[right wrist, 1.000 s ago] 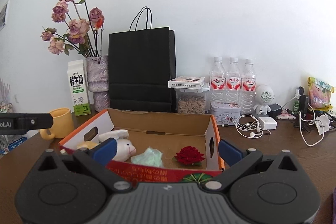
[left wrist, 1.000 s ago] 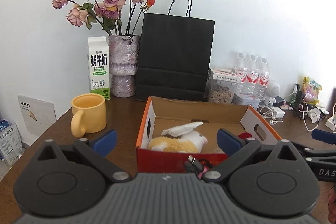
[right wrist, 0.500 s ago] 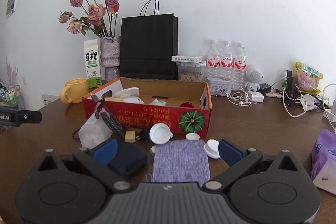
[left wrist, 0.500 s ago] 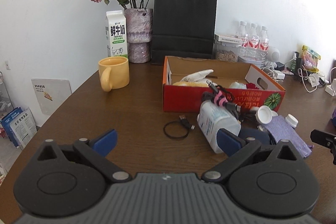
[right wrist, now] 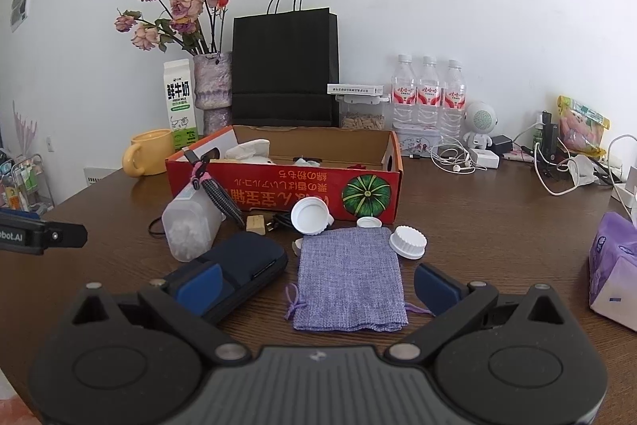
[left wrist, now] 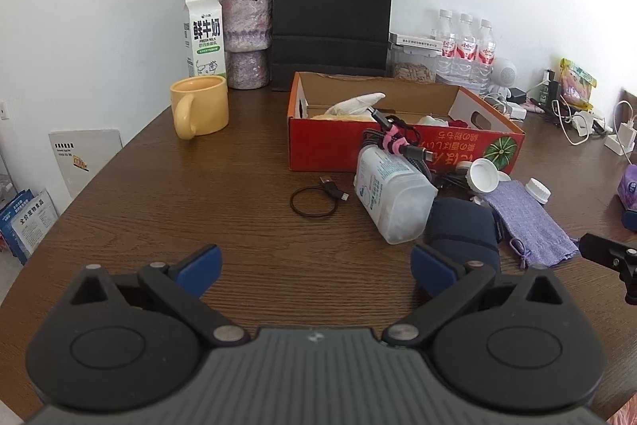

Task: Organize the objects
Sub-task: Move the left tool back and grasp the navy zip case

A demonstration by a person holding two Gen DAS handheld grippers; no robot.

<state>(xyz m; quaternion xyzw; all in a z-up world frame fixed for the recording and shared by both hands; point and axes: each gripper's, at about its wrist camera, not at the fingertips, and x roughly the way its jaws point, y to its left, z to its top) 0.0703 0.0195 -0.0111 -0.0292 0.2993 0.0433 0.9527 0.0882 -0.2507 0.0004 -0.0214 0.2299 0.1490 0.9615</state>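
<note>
- Left tool [left wrist: 314, 265] and right tool [right wrist: 316, 285] both hang spread wide, gripping nothing.
- Red box [right wrist: 278, 186] sits mid-surface [left wrist: 199, 226]; its contents are mostly hidden by its wall.
- Purple pouch [right wrist: 350, 281], dark case [right wrist: 239, 265] and a toppled clear bottle [left wrist: 390, 194] lie before it.
- Tissue pack [right wrist: 613, 273] is cut off at the right edge.

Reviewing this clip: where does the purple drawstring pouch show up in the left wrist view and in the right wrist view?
Left wrist: the purple drawstring pouch lies flat at right of centre, beside the dark blue case.
Right wrist: the pouch lies low in the centre, just ahead of the open jaws, with the case to its left.
Shared landmark: the red cardboard box stands behind the pouch in both views.
</note>
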